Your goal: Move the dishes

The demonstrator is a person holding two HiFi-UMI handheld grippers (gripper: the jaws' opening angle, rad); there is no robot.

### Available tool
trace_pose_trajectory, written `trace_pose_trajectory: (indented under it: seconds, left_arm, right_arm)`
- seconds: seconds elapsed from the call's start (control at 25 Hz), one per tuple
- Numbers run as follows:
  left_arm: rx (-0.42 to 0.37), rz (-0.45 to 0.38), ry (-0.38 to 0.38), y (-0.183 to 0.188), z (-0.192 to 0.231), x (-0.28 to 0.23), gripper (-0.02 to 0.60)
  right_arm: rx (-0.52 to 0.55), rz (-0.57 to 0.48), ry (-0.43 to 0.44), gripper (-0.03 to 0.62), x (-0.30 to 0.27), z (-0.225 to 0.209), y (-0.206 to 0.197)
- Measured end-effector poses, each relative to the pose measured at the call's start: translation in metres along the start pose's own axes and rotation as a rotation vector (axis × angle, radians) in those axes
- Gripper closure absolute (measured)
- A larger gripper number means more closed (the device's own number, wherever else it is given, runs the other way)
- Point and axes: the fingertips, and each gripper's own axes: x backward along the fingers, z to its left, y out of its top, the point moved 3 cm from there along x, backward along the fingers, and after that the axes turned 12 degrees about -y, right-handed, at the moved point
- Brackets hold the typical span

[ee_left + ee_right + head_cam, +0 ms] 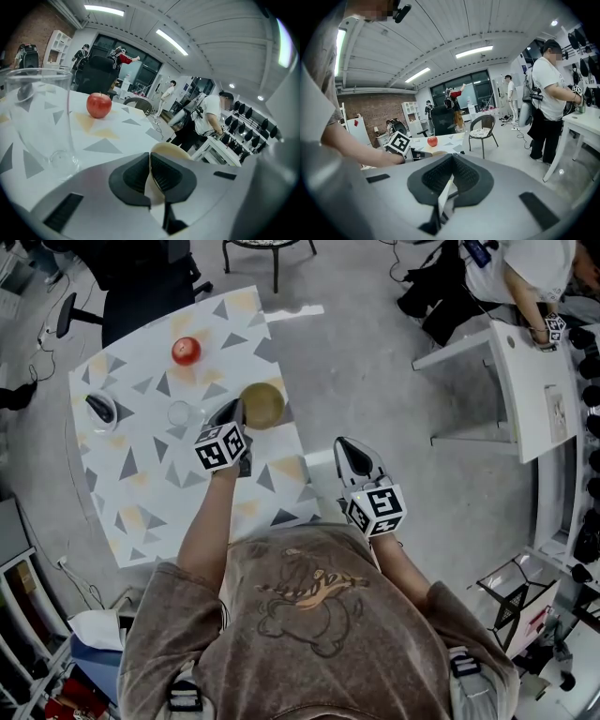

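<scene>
A tan bowl [265,404] hangs over the right part of the patterned table [141,512], and my left gripper [234,412] is shut on its rim. In the left gripper view the pads [136,173] pinch the bowl's thin cream edge [171,149]. A clear glass [180,413] stands just left of the bowl, large at the left of that view [42,117]. A small dish [100,410] with a dark object in it sits at the table's left edge. My right gripper [349,446] is over the floor, right of the table, with its jaws together [451,159] and nothing in them.
A red apple [186,351] [99,104] lies at the table's far side. A black office chair [141,282] stands behind the table and a round chair [483,131] beyond its corner. A person [520,273] works at a white bench [530,381] on the right.
</scene>
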Motion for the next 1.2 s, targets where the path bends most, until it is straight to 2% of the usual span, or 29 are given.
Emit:
trace_pose_trajectory:
  seconds: [0.28,0.64,0.88,1.2]
  left_arm:
    - [0.052,0.010,0.026,-0.006,0.006,-0.003,0.554]
    - [0.050,-0.016,0.015,-0.001,0.006,0.000,0.552]
    - [0.025,-0.051,0.004,0.012,-0.001,0.013,0.552]
    - [-0.068,-0.126,-0.034,0.038,-0.028,0.052,0.552]
  right_arm:
    - [-0.002,0.008,0.003,0.594,-0.002,-0.002,-0.002]
    - [-0.002,0.007,-0.001,0.594,-0.001,-0.002,-0.004]
    - [0.004,-0.001,0.015,0.594,-0.002,0.004,-0.001]
    - [0.026,-0.028,0.064,0.594,-0.003,0.022,0.005]
